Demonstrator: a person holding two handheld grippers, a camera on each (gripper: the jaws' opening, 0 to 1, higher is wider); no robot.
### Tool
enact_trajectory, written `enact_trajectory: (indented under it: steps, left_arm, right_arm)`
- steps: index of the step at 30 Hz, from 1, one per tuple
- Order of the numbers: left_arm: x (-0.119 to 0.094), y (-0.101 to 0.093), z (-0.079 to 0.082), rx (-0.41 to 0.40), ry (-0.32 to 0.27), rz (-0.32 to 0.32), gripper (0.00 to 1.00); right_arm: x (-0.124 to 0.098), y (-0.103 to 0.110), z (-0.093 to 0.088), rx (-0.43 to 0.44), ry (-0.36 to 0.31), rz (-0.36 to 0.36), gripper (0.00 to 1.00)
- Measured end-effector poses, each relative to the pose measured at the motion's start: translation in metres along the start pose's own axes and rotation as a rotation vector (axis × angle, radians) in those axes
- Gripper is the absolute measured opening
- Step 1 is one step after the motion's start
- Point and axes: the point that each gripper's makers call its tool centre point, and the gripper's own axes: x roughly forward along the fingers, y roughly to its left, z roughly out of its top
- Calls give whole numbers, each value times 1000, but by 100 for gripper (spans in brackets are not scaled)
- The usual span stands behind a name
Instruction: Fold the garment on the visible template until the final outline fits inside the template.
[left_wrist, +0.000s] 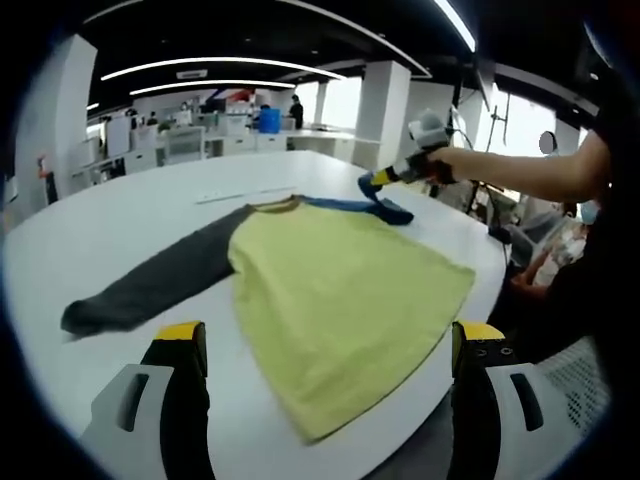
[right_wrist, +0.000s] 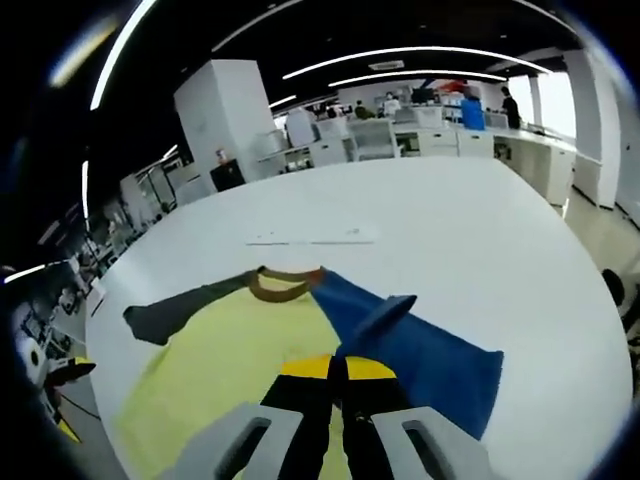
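A long-sleeved shirt lies flat on the white table (left_wrist: 110, 225). Its body (left_wrist: 340, 295) is yellow-green, with a brown collar (right_wrist: 284, 288). The dark grey sleeve (left_wrist: 150, 285) stretches out to the left. My left gripper (left_wrist: 328, 340) hovers open over the shirt's hem, its jaws wide apart and holding nothing. My right gripper (right_wrist: 335, 370) is shut on the blue sleeve (right_wrist: 425, 360), which bunches up at its tips. In the left gripper view the right gripper (left_wrist: 385, 180) shows at the far side, pinching the blue sleeve (left_wrist: 375, 207) near the shoulder.
A thin pale strip (right_wrist: 310, 239) lies on the table beyond the collar. The table's curved edge (left_wrist: 490, 270) runs close to the shirt's right side, where the person's arm (left_wrist: 530, 170) reaches in. Office desks and pillars stand far behind.
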Motion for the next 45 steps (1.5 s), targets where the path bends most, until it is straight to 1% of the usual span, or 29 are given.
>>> enact_trajectory:
  steps: [5, 8, 12, 15, 18, 25, 26, 32, 45]
  left_arm:
    - [0, 1, 0, 1, -3, 2, 99]
    - [0, 1, 0, 18, -3, 0, 99]
    - [0, 1, -2, 22, 4, 0, 99]
    - [0, 2, 0, 35, -3, 11, 99]
    - [-1, 2, 2, 34, -11, 13, 99]
    - [-1, 5, -1, 38, 2, 24, 99]
    - [-1, 5, -1, 37, 2, 25, 99]
    - [-1, 5, 0, 38, 0, 28, 99]
    - [-3, 8, -2, 34, 2, 39, 99]
  right_arm:
    - [7, 13, 3, -20, 16, 24, 0]
    - [12, 20, 4, -38, 25, 33, 0]
    - [17, 31, 5, -42, 31, 52, 0]
    - [21, 39, 6, -51, 34, 63, 0]
    - [25, 44, 7, -54, 38, 71, 0]
    - [34, 55, 10, -66, 48, 92, 0]
    - [37, 54, 11, -67, 50, 95, 0]
    - [45, 65, 15, -75, 53, 119, 0]
    - [54, 91, 17, -149, 77, 149, 0]
